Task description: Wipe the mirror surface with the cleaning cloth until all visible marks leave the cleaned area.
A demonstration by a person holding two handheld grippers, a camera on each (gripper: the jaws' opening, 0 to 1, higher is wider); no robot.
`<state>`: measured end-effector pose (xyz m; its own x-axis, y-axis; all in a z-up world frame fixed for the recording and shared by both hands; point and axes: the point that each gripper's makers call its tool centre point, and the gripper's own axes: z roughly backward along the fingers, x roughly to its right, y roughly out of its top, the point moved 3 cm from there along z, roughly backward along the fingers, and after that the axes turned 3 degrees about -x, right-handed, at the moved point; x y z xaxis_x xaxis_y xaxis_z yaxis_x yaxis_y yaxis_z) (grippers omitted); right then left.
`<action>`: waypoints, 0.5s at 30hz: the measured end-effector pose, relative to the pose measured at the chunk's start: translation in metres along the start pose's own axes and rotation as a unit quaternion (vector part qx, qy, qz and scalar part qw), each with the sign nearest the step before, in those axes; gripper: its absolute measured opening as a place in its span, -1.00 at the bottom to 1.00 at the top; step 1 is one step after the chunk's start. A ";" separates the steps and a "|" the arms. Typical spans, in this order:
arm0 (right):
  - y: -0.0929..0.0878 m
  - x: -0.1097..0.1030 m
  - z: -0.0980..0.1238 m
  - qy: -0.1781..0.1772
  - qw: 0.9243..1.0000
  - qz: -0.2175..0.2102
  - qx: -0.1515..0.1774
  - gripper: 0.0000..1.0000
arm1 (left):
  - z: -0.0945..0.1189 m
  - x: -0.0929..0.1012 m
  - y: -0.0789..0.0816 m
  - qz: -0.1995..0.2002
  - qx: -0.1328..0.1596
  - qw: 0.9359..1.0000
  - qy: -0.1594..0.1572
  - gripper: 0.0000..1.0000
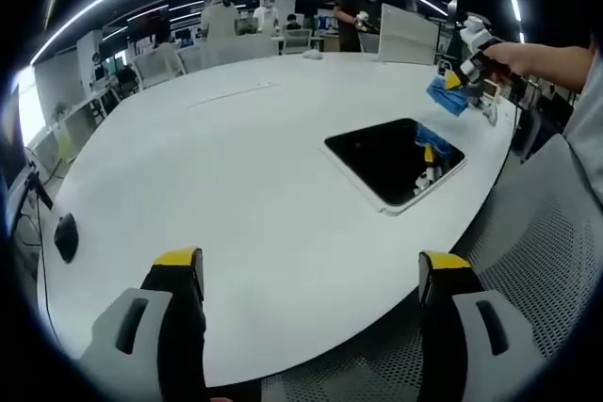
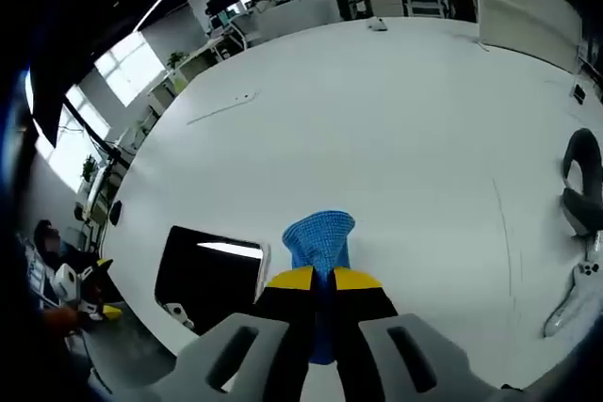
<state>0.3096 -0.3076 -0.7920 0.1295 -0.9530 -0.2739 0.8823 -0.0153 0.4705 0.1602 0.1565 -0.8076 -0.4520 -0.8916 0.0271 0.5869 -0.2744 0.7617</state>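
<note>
A dark mirror (image 1: 394,159) in a white frame lies flat on the white table (image 1: 245,167), near its right edge. My left gripper (image 1: 311,275) hovers open over the table's near edge, well short of the mirror, nothing between its jaws. My right gripper (image 1: 464,77) hangs in the air beyond the mirror, shut on a blue cleaning cloth (image 1: 445,96). In the right gripper view the blue cloth (image 2: 318,240) sticks out from between the closed yellow-tipped jaws of my right gripper (image 2: 323,280). The mirror (image 2: 209,272) lies just to its left on the table (image 2: 396,138).
A mesh chair (image 1: 546,261) stands at the table's right side. A small dark object (image 1: 66,237) lies at the table's left edge. A black headset (image 2: 579,181) and a white controller (image 2: 575,298) lie on the table. People and desks stand behind.
</note>
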 end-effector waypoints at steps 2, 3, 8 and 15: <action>-0.004 0.002 -0.004 -0.002 1.000 -0.013 -0.001 -0.99 | 0.000 0.000 -0.001 -0.001 -0.002 1.000 0.000 0.91; -0.008 0.001 -0.010 -0.002 1.000 -0.011 -0.002 -0.99 | 0.000 0.000 -0.001 -0.002 -0.004 1.000 0.001 0.91; -0.031 -0.011 -0.037 0.003 1.000 -0.016 -0.020 -0.98 | -0.001 -0.001 -0.003 -0.002 -0.006 1.000 0.002 0.91; -0.040 -0.020 -0.057 -0.002 1.000 -0.010 -0.004 -0.81 | -0.001 -0.001 -0.004 -0.003 -0.010 1.000 0.005 0.91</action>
<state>0.2977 -0.2709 -0.8527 0.1104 -0.9538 -0.2795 0.8885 -0.0313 0.4578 0.1591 0.1585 -0.8107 -0.4488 -0.8935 0.0154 0.5970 -0.2870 0.7492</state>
